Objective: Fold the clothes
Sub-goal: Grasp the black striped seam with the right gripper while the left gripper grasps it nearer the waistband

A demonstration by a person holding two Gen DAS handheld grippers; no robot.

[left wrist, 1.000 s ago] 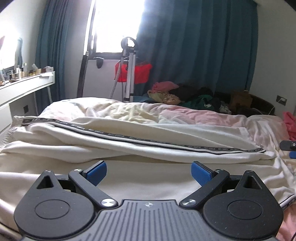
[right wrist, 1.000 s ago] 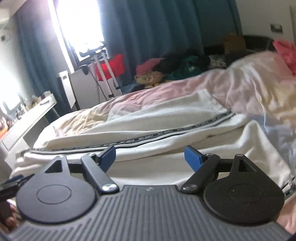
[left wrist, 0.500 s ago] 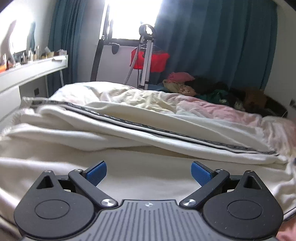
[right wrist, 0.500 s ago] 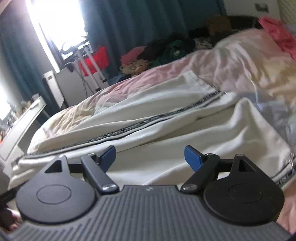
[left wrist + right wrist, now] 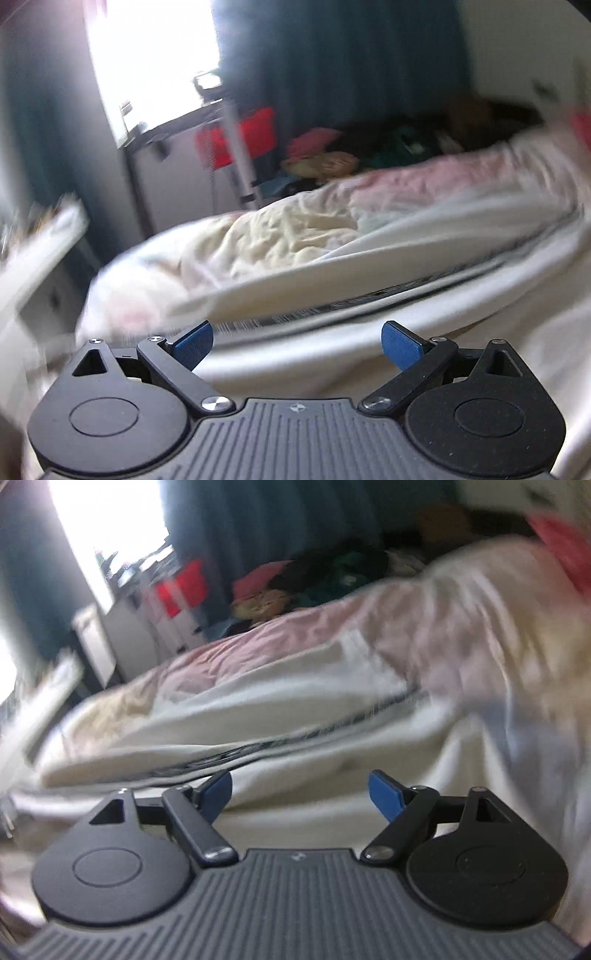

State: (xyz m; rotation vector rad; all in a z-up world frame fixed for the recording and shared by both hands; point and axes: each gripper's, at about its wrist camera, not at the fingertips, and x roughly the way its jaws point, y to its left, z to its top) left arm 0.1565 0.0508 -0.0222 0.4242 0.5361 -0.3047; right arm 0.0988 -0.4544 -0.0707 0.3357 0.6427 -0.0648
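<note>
A cream garment with a dark patterned stripe (image 5: 369, 295) lies spread along the bed, folded lengthwise; the right wrist view shows the same cream garment (image 5: 258, 723) with its stripe running toward the right. My left gripper (image 5: 297, 341) hovers open just above its near fold, blue pads wide apart and nothing between them. My right gripper (image 5: 301, 794) is open too, low over the garment's near part, empty. Both views are motion-blurred.
The bed's pink and cream duvet (image 5: 406, 184) lies beyond the garment. A heap of clothes (image 5: 369, 151) sits at the far side before dark teal curtains. A metal stand with a red item (image 5: 240, 133) and a white desk (image 5: 33, 251) stand at the left.
Both cameras have swung and tilted, blurring the views; the left now faces more to the right along the bed. Both grippers stay open and empty over the garment.
</note>
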